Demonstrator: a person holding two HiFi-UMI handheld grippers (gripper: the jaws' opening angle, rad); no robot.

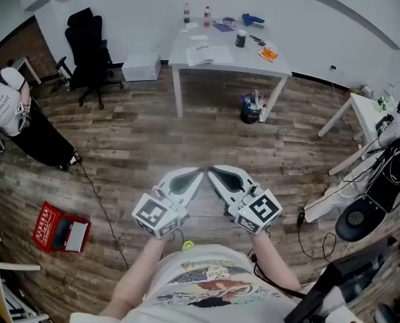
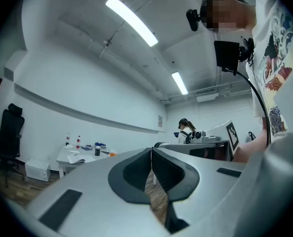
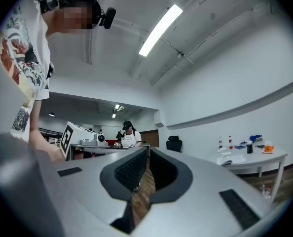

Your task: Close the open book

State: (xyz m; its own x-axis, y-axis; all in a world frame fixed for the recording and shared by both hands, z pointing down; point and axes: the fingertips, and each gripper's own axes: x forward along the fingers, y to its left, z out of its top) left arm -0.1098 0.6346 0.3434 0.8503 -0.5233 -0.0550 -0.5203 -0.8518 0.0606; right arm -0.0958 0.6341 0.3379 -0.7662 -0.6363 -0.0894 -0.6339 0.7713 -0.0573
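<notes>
The open white-paged book (image 1: 209,54) lies flat, pages up, near the front edge of the white rectangular counter (image 1: 237,60) — nothing touching it. Well short of the counter, over the wood-plank floor (image 1: 153,140), the left gripper (image 1: 198,174) and right gripper (image 1: 213,173) are held level side by side, tips angled in until they nearly meet. The left gripper's dark-padded fingers (image 2: 134,174) are pressed together with nothing between them, and the right gripper's are the same. Behind the book on the counter stands a black cylindrical cup (image 1: 240,39), with two clear plastic bottles (image 1: 186,12) at the far edge. Left of the counter — a black office chair (image 1: 85,46).
</notes>
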